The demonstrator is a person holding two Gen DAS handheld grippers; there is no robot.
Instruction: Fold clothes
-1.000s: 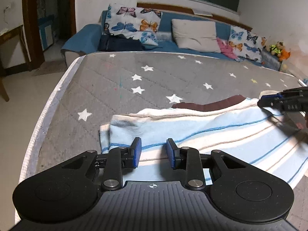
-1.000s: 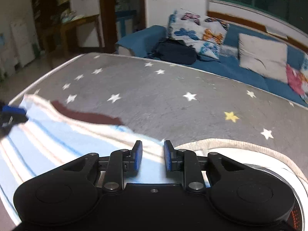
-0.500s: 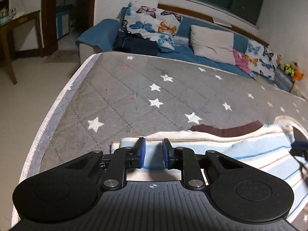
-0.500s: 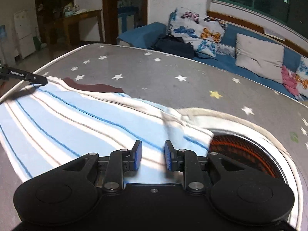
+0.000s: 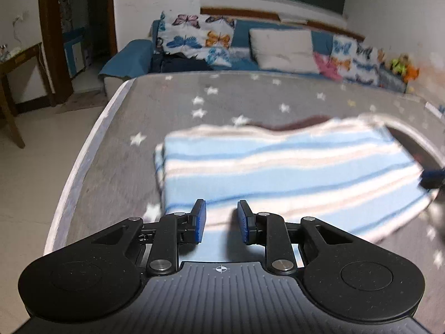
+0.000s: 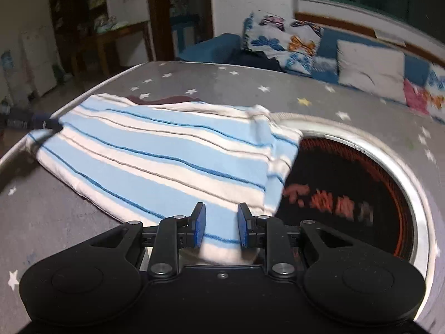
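On mattress point(image 5: 172, 105) | striped garment point(image 6: 172, 161) ahead of both grippers | parted

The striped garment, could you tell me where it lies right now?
In both wrist views the striped garment lies folded on the star-print grey table cover, its right end overhanging the round opening.

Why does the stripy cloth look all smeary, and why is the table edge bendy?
In the left wrist view the striped cloth and stars are smeared by motion blur, while the left gripper stays sharp. In the right wrist view the cloth is crisper, the red lettering blurs. The fisheye lens bends the table edge.
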